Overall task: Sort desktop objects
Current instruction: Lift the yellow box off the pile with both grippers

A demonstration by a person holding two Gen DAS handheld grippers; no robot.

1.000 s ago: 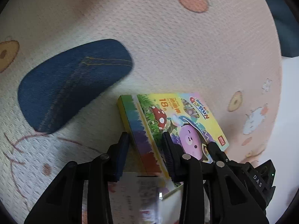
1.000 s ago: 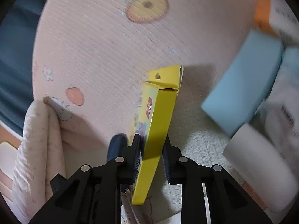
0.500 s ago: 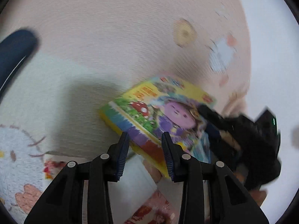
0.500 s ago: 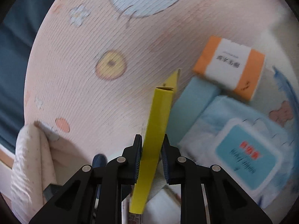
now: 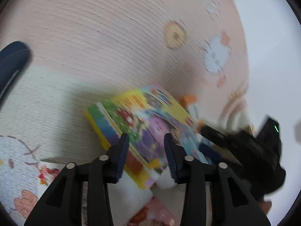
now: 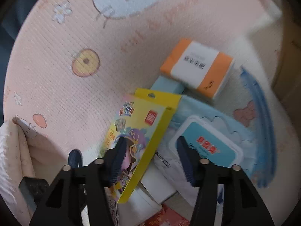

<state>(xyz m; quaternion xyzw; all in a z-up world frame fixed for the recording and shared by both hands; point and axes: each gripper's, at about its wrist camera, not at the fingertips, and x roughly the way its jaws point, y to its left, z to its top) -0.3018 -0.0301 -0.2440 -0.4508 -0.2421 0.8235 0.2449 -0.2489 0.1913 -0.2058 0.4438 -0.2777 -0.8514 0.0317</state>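
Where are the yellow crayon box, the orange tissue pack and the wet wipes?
yellow crayon box (image 6: 144,130), right wrist view, its printed front.
orange tissue pack (image 6: 197,69), right wrist view, white middle band.
wet wipes (image 6: 207,145), right wrist view, blue lid label.

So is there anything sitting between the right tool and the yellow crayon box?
No, nothing visible. The crayon box lies right between the right tool's opening fingers, tilted, leaning on the wipes pack. The pads no longer press it.

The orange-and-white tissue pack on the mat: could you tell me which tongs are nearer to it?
Right. The right tongs, opening around the yellow crayon box, sit just short of the tissue pack. The left tongs are farther, with the box between.
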